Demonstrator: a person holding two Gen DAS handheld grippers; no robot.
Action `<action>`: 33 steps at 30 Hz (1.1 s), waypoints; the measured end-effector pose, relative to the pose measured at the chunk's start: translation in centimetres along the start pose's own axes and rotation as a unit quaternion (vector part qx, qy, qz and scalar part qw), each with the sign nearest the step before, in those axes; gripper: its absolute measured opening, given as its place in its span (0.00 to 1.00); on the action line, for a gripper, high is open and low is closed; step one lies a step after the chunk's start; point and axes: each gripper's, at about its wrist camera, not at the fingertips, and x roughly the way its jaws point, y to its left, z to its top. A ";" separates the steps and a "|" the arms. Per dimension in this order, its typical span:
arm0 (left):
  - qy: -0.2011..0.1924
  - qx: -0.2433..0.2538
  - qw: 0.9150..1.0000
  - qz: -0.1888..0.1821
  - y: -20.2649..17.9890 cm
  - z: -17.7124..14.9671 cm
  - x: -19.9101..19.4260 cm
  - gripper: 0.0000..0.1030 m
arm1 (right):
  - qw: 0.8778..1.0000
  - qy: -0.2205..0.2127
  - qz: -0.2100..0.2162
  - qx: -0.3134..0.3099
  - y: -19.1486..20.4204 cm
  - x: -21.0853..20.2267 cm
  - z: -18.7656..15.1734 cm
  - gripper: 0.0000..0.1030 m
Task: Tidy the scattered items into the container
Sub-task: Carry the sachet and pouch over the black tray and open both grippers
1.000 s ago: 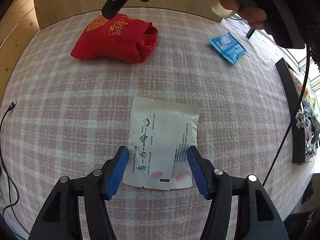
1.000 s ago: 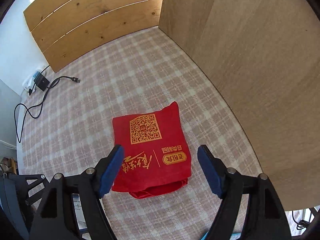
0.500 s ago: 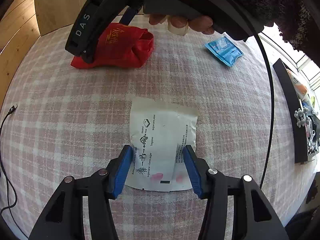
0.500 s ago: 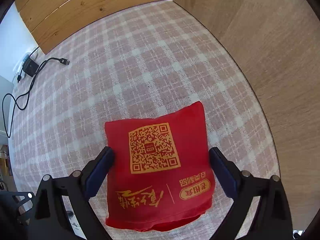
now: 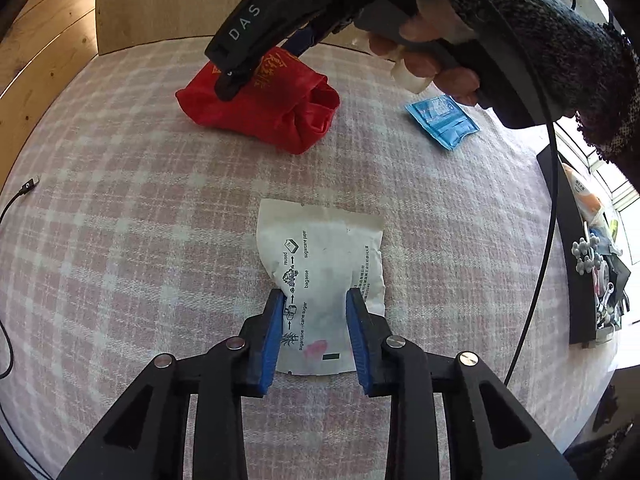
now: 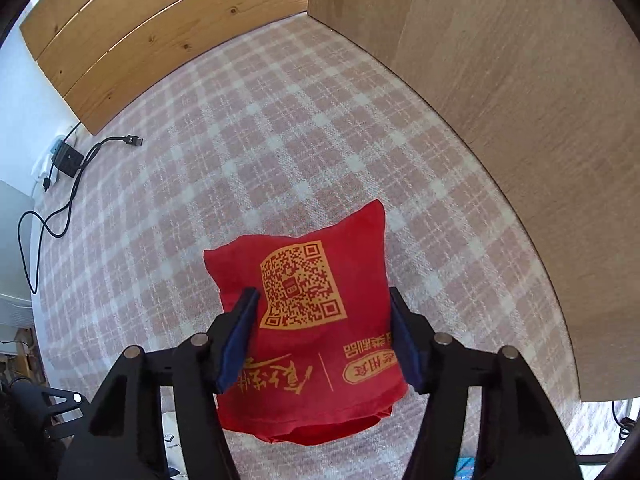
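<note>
as tongs point(image 5: 316, 320) close, packet point(image 5: 324, 264) between

Left gripper point(image 5: 316, 312) angled steeply down, jaws closing, pads pinching in. Right gripper point(image 6: 322, 332) also steeply down, jaws closing; hand point(image 5: 436, 60) wraps its handle.

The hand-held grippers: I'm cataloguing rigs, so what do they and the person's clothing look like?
Each hand-held gripper, left and right, has angular black plastic linkages with silver pivot bolts and flat blue fingertip pads. The right one's black body carries white "DAS" lettering, and a thin black cable trails from it. The hand holding it wears a dark knitted sleeve.
</note>
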 end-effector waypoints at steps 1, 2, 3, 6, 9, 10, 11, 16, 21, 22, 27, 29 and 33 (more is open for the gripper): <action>-0.001 -0.002 1.000 0.000 0.2 0.1 -0.5 0.28 | 1.000 -0.007 0.005 0.009 -0.4 -0.6 -0.5 0.56; -0.002 -0.003 1.000 0.001 0.2 -0.2 -0.8 0.28 | 1.000 -0.014 0.007 0.019 -0.9 -1.2 -1.0 0.56; -0.003 -0.002 1.000 0.001 0.2 -0.1 -1.0 0.28 | 0.999 -0.021 0.008 0.028 -1.3 -1.9 -1.5 0.55; -0.012 -0.003 1.000 0.005 -0.2 -0.3 -2.3 0.28 | 0.998 -0.041 0.013 0.049 -2.5 -4.5 -3.1 0.54; -0.023 -0.003 1.000 0.009 -1.1 0.3 -3.0 0.28 | 0.996 -0.061 0.012 0.065 -3.4 -7.9 -5.1 0.54; -0.027 -0.001 1.000 0.009 -1.2 0.1 -3.8 0.28 | 0.995 -0.068 0.012 0.071 -3.8 -9.2 -6.0 0.54; -0.031 0.003 0.999 0.010 -1.6 0.1 -4.5 0.28 | 0.994 -0.077 0.010 0.078 -4.1 -10.6 -7.1 0.54; -0.054 0.025 0.998 0.001 -4.1 -0.1 -7.3 0.28 | 0.984 -0.125 0.005 0.129 -6.2 -18.3 -14.9 0.54; -0.069 0.070 0.995 -0.024 -9.1 -0.1 -8.8 0.28 | 0.970 -0.152 -0.026 0.187 -7.1 -24.0 -22.3 0.54; -0.072 0.081 0.994 -0.029 -10.5 0.1 -8.9 0.28 | 0.966 -0.155 -0.038 0.202 -7.9 -25.0 -24.1 0.54; -0.075 0.140 0.984 -0.082 -18.8 0.8 -8.7 0.28 | 0.940 -0.152 -0.093 0.290 -12.4 -30.3 -35.2 0.54; -0.073 0.164 0.978 -0.103 -22.3 0.8 -8.5 0.28 | 0.930 -0.144 -0.118 0.316 -13.8 -31.9 -39.3 0.54; -0.063 0.216 0.964 -0.140 -29.9 0.0 -7.8 0.28 | 0.913 -0.129 -0.153 0.356 -16.1 -34.3 -45.7 0.55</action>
